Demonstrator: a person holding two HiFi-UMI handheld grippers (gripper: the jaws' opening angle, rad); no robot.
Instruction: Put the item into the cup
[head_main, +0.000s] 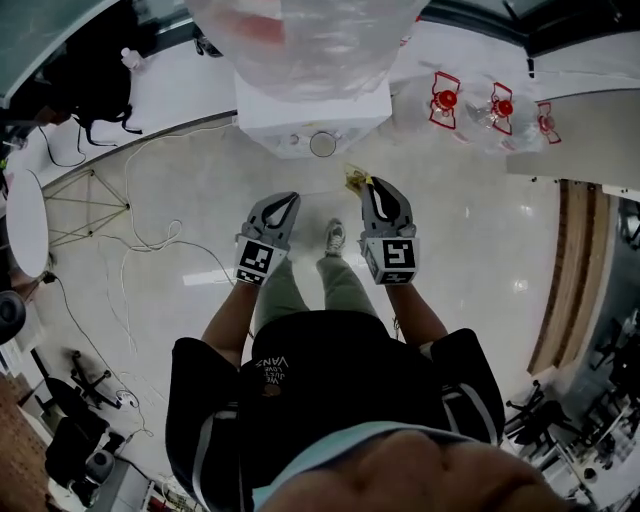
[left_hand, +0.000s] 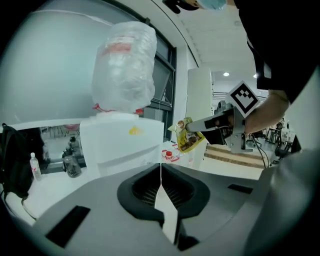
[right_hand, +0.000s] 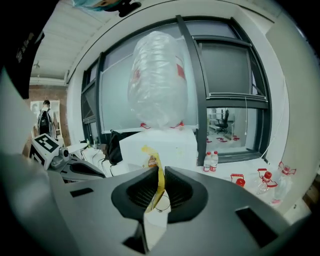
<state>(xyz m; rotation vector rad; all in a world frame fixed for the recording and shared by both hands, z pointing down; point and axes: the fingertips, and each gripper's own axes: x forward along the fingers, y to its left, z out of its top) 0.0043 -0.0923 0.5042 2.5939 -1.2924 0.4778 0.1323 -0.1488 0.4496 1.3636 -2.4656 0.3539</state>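
My right gripper (head_main: 368, 186) is shut on a yellow sachet (head_main: 355, 178), which sticks up thin and edge-on between its pads (right_hand: 159, 175). From the left gripper view the sachet (left_hand: 189, 137) hangs at the tip of the right gripper (left_hand: 215, 122). A round cup (head_main: 322, 144) sits on the white water dispenser (head_main: 310, 115) just ahead of both grippers. My left gripper (head_main: 283, 202) is shut with nothing in it, its jaws meeting in a line (left_hand: 161, 170). It hovers to the left of the right one, at about the same height.
A large clear water bottle (head_main: 300, 40) tops the dispenser. Small red-capped bottles (head_main: 445, 100) lie on the floor to the right. A black backpack (head_main: 95, 95) and loose cables (head_main: 150, 240) are at the left. The person's legs and shoe (head_main: 334, 236) are below the grippers.
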